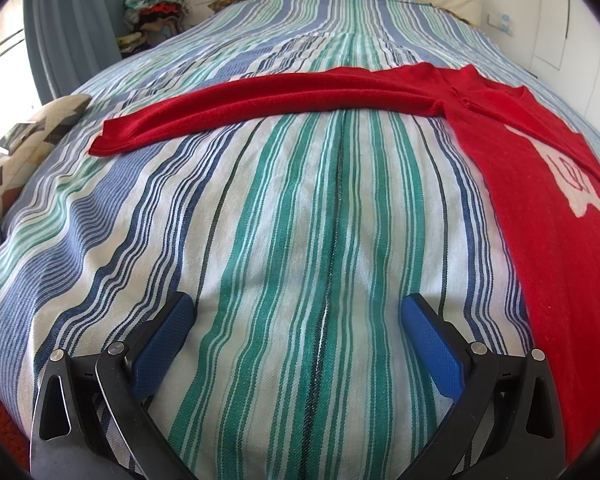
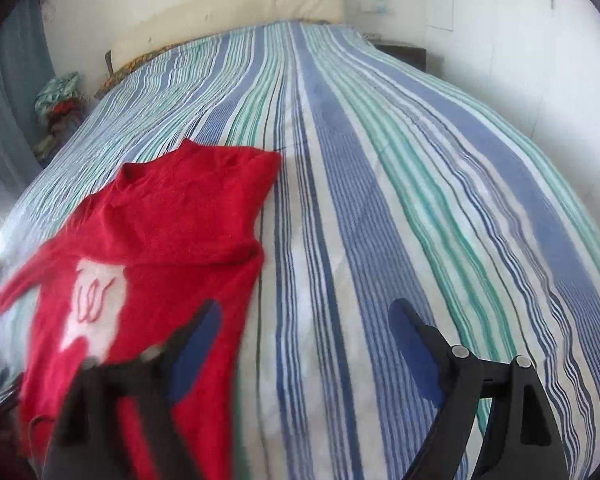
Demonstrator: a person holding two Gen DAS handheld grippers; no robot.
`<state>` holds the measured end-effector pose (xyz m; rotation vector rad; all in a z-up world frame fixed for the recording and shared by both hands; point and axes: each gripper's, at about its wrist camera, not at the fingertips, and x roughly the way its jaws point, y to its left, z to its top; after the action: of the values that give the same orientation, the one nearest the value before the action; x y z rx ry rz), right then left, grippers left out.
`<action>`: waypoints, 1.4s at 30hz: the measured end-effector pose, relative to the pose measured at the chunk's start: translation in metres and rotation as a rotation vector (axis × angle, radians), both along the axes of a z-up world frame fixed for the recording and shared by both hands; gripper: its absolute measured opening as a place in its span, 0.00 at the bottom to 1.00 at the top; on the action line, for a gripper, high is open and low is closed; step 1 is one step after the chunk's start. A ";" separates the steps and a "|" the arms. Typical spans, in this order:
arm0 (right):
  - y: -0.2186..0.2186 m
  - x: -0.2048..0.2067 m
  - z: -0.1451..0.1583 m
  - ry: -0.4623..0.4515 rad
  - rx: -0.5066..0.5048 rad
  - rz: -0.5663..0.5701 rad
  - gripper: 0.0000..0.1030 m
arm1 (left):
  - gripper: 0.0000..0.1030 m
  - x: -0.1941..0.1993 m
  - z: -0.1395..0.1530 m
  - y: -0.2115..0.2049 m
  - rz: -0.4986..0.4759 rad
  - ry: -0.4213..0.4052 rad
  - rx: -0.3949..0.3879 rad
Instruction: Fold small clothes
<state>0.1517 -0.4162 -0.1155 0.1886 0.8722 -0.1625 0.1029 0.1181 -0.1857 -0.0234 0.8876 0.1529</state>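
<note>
While the red sweater [image 1: 540, 184] is lying flat on the bed [image 1: 300, 220] with one sleeve [image 1: 260, 96] stretched toward its side edge, ready for folding, both tools, left tool [image 1: 298, 320] and right tool [image 2: 304, 328], are hovering with jaws apart, gripping nothing.

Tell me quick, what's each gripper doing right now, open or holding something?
Left gripper: open, empty, over the striped bedspread.
Right gripper: open, holding nothing; red sweater lies beside it.

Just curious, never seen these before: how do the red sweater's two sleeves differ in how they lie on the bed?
The left sleeve lies stretched straight out sideways across the striped bedspread. The right sleeve is folded in over the body of the red sweater, so that side ends in a straight folded edge. Both lie flat, and neither is held by a tool.
</note>
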 end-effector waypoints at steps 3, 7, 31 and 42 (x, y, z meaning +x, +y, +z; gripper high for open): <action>-0.010 -0.048 -0.003 -0.014 -0.008 -0.058 0.86 | 1.00 0.000 0.000 0.000 -0.001 -0.003 0.000; -0.020 -0.104 -0.001 -0.091 0.062 -0.196 0.85 | 1.00 -0.002 -0.001 -0.002 0.001 -0.014 0.008; 0.123 -0.193 0.128 -0.429 -0.148 0.180 0.96 | 1.00 -0.005 -0.002 -0.003 0.004 -0.036 0.021; 0.232 -0.179 0.084 -0.334 0.094 0.551 0.96 | 1.00 -0.005 -0.002 -0.003 0.003 -0.036 0.021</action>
<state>-0.0272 -0.1845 -0.0317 0.0540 0.5717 0.4153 0.0975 0.1146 -0.1876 -0.0076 0.8495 0.1639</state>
